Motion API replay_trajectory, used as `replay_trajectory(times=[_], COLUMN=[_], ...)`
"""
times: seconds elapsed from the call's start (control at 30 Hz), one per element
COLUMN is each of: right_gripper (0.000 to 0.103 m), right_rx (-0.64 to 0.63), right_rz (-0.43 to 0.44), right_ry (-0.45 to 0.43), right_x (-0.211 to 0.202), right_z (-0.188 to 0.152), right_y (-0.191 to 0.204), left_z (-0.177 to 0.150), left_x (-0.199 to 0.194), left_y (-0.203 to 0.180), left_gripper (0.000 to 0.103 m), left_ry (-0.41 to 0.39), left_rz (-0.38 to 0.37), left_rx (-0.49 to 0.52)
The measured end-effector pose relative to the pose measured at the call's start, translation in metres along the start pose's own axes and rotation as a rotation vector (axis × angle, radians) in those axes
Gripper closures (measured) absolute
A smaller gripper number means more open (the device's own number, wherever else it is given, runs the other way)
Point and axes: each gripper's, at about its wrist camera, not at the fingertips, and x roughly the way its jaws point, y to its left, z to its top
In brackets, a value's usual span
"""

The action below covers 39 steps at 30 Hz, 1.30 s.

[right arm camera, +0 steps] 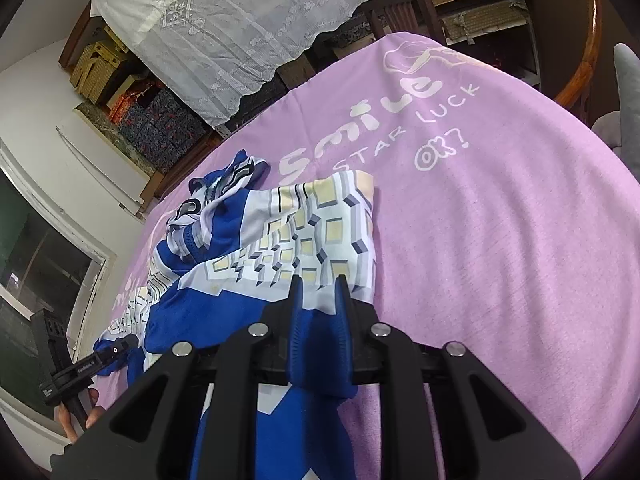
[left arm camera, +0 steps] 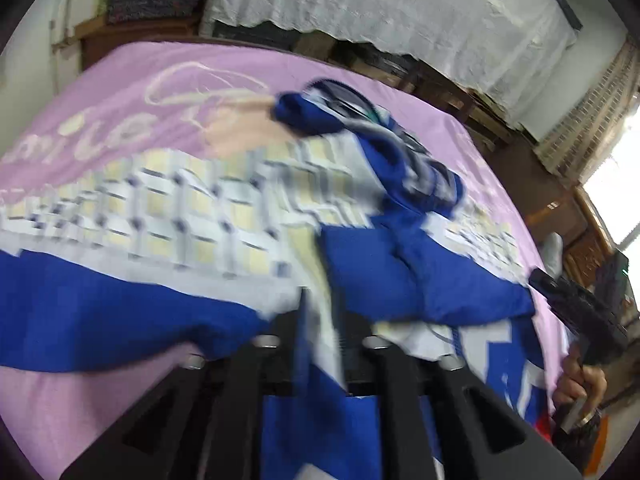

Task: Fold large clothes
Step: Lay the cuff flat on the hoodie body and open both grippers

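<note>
While spread across the pink cover (right arm camera: 500, 240) of the worktop, the blue-and-white garment (right arm camera: 280, 248) lies crumpled just below the printed "smile" lettering (right arm camera: 360, 120). Right hand-held gripper (right arm camera: 319, 286): nearly closed, pinching the garment's blue edge. Left hand-held gripper (left arm camera: 320, 320): partly open, fabric between its fingers; grip cannot be told through blur.

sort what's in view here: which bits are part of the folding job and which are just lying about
Part of the job:
- blue and white jacket
- right claw, shut on the jacket
- left claw, jacket between its fingers
- pink blanket underneath

Lying about:
- lace cloth
- stacked boxes
- wooden chair
</note>
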Motion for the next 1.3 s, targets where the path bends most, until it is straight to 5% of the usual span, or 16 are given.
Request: replay_trajectory(times=[0.03,0.1,0.27,0.37,0.5,0.8,1.0,1.2,1.3], right_gripper=[0.086,0.086,0.086,0.086,0.086,0.086,0.09,0.09,0.095], right_rx=[0.0,0.002,-0.001,-0.004,-0.014,-0.056,-0.145,-0.174,-0.155], right_rz=[0.001,0.001,0.012,0.022,0.037,0.056,-0.116,-0.228,-0.257], right_ry=[0.002,0.002,-0.002,-0.005,-0.01,-0.029,0.107,0.072,0.064], right_x=[0.0,0.0,0.0,-0.002,-0.003,-0.008,0.026,0.021,0.02], right_z=[0.0,0.0,0.0,0.0,0.0,-0.001,-0.013,-0.014,-0.011], right_y=[0.0,-0.001,0.0,0.0,0.004,0.013,0.02,0.016,0.008], left_z=[0.001,0.005,0.016,0.02,0.018,0.003,-0.012,-0.018,-0.02], left_x=[-0.001,0.001,0.038,0.044,0.024,-0.008,0.006,0.006,0.004], left_y=[-0.003,-0.018,-0.041,-0.042,-0.044,-0.023,-0.021,-0.03,-0.033], left_gripper=[0.048,0.037,0.034,0.048,0.082,0.081,0.068,0.035,0.032], left_ry=[0.001,-0.001,0.07,0.042,-0.033,-0.084,-0.026,-0.044,-0.054], left_rz=[-0.012,-0.017,0.041,0.052,0.038,0.079,0.157,0.209,0.219], left_rx=[0.006,0.039,0.084,0.09,0.107,0.105,0.151,0.205,0.222])
